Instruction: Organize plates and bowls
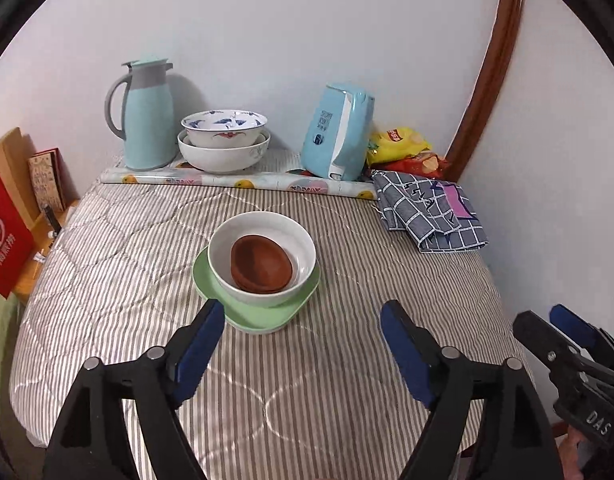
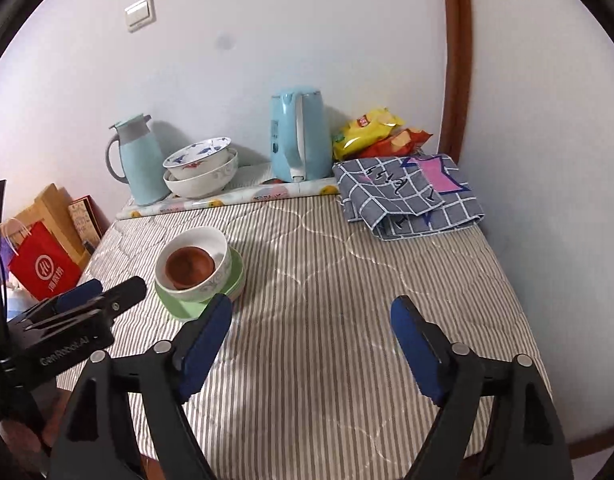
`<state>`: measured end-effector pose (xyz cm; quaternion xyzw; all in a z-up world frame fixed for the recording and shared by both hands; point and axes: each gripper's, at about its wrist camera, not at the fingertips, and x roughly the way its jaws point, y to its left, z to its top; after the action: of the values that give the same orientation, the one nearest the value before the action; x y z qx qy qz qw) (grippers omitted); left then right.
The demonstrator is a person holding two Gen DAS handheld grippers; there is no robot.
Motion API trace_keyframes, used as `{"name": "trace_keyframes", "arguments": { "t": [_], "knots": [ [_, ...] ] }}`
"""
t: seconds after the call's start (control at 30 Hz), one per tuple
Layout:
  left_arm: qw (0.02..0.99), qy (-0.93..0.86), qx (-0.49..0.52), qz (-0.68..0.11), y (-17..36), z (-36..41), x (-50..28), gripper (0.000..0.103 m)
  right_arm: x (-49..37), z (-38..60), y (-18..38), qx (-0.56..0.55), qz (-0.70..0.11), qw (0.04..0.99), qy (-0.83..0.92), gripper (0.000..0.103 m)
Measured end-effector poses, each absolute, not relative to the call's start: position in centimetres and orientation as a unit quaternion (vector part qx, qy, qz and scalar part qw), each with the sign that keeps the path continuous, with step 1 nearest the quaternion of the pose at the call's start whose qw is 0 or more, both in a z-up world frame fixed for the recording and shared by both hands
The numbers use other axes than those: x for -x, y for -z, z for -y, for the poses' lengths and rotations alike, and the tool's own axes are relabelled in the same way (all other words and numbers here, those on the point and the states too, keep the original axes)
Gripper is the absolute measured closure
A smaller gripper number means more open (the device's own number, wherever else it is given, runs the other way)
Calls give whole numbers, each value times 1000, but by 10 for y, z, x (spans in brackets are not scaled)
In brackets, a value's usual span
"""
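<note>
Risk first, biggest thing down: worktop has a soft quilted striped cover, so anything set down off-centre could rock, imo. The stack mid-worktop is what I'd worry about: green plate at the bottom, white bowl sitting on it, brown dish (maybe two nested, can't tell) inside the bowl. Grab the plate edge and lift unevenly and the bowl + dish prob slide off.

At the back wall, patterned bowl sits tilted inside a plain white bowl, next to the thermos and kettle. Nudging that pair could tip the top one.

Left hand-held gripper is spread wide, holding nothing, just short of the plate. Right hand-held gripper is spread too and empty, off to the stack's right.
</note>
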<state>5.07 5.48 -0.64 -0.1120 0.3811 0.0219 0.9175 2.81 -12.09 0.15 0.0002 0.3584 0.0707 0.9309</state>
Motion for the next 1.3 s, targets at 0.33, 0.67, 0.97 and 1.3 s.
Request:
{"name": "trace_keyframes", "arguments": {
  "t": [0.33,0.67,0.97,1.3],
  "knots": [
    [923,-19,90,-373,-7,-33,-18,12,7,139,-3,9,-343,939,-31,9],
    [922,-28,86,-377,-7,-31,-9,12,21,142,-8,6,-341,939,-34,9],
    [921,-30,85,-380,-6,-30,-6,12,24,141,-4,2,-345,938,-33,9],
    [921,-31,79,-379,-7,-27,-2,12,29,142,-8,2,-340,940,-32,9]
  ]
}}
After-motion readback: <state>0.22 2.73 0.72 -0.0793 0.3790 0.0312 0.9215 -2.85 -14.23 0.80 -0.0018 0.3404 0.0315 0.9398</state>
